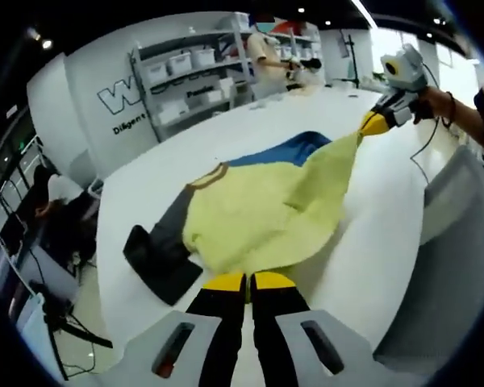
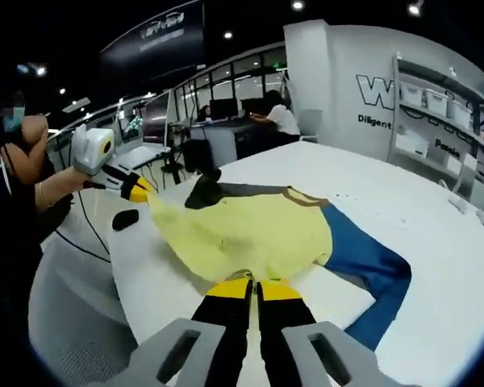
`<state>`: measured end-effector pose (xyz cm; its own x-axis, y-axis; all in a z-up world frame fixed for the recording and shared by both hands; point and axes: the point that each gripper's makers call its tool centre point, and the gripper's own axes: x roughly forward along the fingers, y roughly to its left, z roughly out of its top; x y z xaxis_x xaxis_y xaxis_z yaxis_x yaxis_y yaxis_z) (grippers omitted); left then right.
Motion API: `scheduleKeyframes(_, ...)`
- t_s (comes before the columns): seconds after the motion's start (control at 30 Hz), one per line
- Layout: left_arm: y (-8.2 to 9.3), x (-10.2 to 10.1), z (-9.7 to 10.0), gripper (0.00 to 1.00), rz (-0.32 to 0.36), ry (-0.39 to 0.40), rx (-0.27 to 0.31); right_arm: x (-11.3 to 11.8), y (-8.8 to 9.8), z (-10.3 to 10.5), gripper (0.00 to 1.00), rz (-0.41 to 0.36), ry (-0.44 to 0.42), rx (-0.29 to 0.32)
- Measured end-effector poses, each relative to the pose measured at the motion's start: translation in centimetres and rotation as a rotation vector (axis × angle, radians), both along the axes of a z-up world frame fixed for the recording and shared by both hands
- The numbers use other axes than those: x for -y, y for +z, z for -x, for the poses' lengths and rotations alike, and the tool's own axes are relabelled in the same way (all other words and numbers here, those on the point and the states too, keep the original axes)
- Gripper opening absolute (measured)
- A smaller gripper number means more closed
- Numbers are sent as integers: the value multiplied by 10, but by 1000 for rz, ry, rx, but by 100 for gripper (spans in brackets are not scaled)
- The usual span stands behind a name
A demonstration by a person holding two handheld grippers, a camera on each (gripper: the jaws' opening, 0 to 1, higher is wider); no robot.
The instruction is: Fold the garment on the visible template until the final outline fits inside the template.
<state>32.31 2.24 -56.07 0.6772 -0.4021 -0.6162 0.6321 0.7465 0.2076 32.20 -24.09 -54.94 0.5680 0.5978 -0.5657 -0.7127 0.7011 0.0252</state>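
Jaws of the left gripper (image 1: 248, 281) are pressed together on the near hem of the pale yellow fabric garment with one dark grey sleeve and one blue sleeve (image 1: 266, 210), and the jaws of the right gripper (image 2: 254, 289) are likewise clamped on its opposite edge. Between the two grippers the yellow cloth is stretched and lifted above the white tabletop (image 1: 371, 242), its grey sleeve and blue sleeve trailing flat on the surface. Any template beneath the garment is hard to make out, and beyond the tabletop stand white storage shelves (image 1: 189, 76).
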Motion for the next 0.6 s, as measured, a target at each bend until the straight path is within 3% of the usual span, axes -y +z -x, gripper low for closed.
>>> scheduleKeyframes(0.3, -22, -24, 25, 0, -53, 34, -33, 12, -26, 42, 0, 157, 87, -41)
scheduleKeyframes(0.4, -37, -29, 36, 0, -100, 22, -58, 17, -44, 53, 0, 180, 89, -84)
scheduleKeyframes(0.6, -59, -31, 49, 0, -112, 19, -95, 17, -66, 70, 0, 222, 112, -135)
